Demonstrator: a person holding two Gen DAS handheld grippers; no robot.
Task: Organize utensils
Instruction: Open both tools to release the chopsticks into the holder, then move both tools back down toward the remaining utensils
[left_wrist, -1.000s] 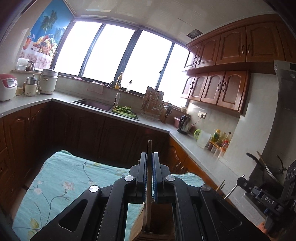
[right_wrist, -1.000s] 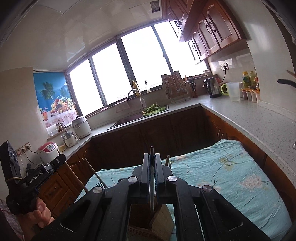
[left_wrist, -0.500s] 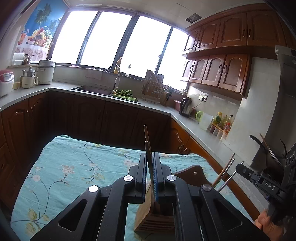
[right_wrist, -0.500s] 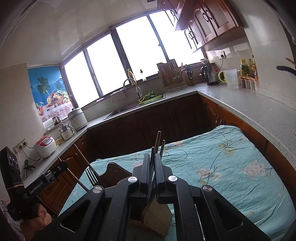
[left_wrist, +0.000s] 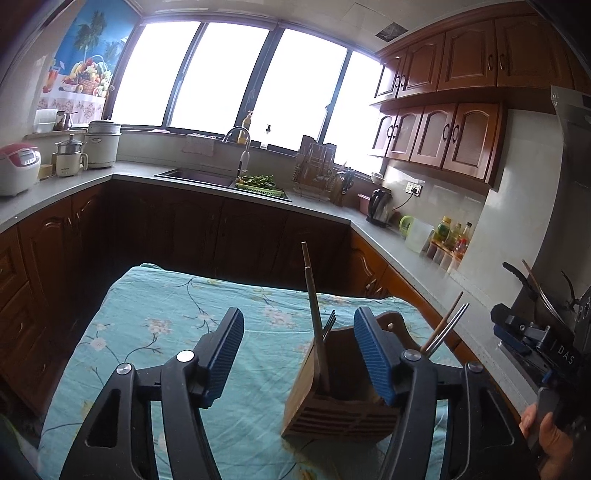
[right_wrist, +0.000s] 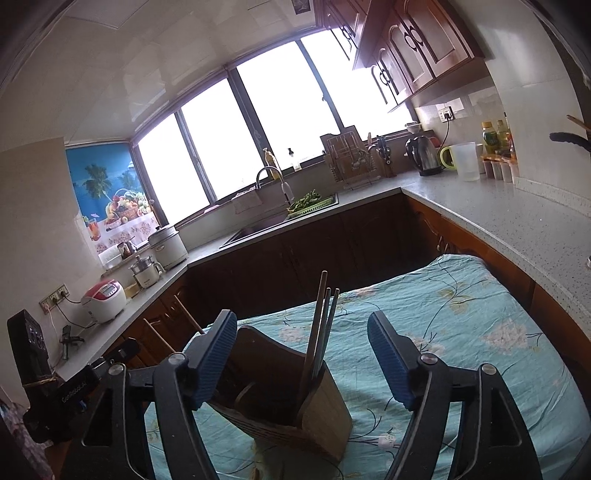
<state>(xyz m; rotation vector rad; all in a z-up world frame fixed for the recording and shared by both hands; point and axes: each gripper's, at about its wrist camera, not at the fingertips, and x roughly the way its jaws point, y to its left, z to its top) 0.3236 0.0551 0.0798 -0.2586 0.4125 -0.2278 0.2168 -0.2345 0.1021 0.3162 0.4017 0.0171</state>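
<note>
release step: both claws, left (left_wrist: 298, 354) and right (right_wrist: 302, 360), are opening, nothing gripped. chopsticks (right_wrist: 319, 332) stand in the holder (right_wrist: 284, 402) at six o'clock on the surface (right_wrist: 461, 332). next: seek any remaining utensils.

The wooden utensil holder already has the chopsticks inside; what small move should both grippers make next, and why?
Probably draw both back and away. The left gripper and right gripper are opening with nothing pressed between their pads, and the chopsticks stand free in the wooden utensil holder on the floral cloth.
</note>
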